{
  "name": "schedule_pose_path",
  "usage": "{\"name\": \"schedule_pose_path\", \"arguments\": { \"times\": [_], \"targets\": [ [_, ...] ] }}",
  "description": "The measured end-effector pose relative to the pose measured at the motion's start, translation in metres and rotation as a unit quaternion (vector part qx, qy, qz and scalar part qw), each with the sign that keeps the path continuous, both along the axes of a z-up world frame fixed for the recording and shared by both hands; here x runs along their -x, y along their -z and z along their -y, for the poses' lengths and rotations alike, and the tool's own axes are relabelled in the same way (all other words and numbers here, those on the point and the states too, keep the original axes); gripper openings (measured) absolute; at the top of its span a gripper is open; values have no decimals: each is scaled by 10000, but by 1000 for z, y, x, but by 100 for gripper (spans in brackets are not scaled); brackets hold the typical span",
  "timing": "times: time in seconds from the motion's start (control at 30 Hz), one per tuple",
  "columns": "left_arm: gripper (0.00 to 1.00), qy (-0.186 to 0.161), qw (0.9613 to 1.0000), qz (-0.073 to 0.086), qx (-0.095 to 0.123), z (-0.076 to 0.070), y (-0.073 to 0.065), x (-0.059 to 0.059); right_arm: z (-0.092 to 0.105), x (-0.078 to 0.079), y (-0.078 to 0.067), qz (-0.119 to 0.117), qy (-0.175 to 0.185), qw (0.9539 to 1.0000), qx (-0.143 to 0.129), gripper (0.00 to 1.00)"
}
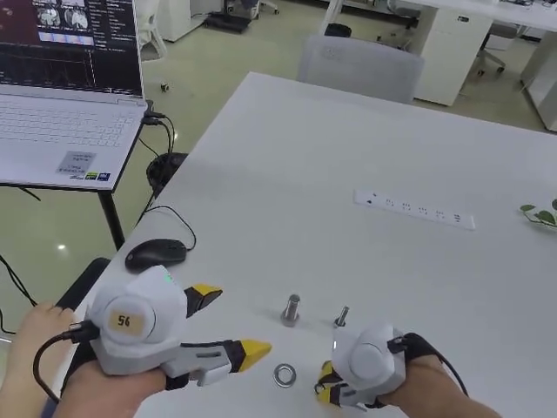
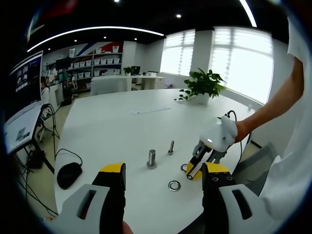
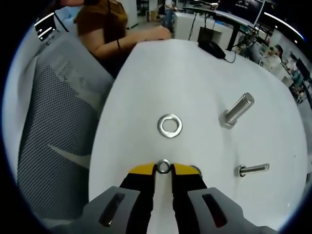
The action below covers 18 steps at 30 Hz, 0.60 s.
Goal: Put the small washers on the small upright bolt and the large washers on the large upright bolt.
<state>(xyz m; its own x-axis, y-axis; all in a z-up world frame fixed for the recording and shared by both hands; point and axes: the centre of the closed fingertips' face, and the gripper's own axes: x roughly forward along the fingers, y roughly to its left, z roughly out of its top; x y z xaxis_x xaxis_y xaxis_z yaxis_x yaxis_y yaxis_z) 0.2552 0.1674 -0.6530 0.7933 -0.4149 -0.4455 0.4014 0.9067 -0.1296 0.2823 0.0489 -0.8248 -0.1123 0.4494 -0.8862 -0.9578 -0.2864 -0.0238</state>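
The large upright bolt (image 1: 291, 309) and the small upright bolt (image 1: 342, 316) stand near the white table's front edge. A large washer (image 1: 285, 375) lies flat in front of them. My right gripper (image 1: 327, 384) is low at the table, just right of that washer. In the right gripper view its jaws (image 3: 163, 171) are pinched on a small washer (image 3: 163, 166), with the large washer (image 3: 170, 125), large bolt (image 3: 238, 110) and small bolt (image 3: 253, 169) beyond. My left gripper (image 1: 230, 324) hovers open to the left, nothing between its fingers (image 2: 112, 171). It faces the large bolt (image 2: 152, 159) and large washer (image 2: 174, 185).
A black mouse (image 1: 157, 254) with its cable lies at the table's left edge. A white power strip (image 1: 413, 210) sits farther back. A laptop (image 1: 61, 96) is on a side desk to the left, a grey chair (image 1: 361, 65) stands behind the table, and plant leaves (image 1: 543, 214) are at the right.
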Motion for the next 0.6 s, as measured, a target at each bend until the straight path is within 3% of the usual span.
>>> {"name": "schedule_pose_path", "arguments": {
  "times": [0.6],
  "targets": [
    [63,-22,10000,0,10,0,0,0,-3,0,-7,-114,225,9994,-217,13]
  ]
}}
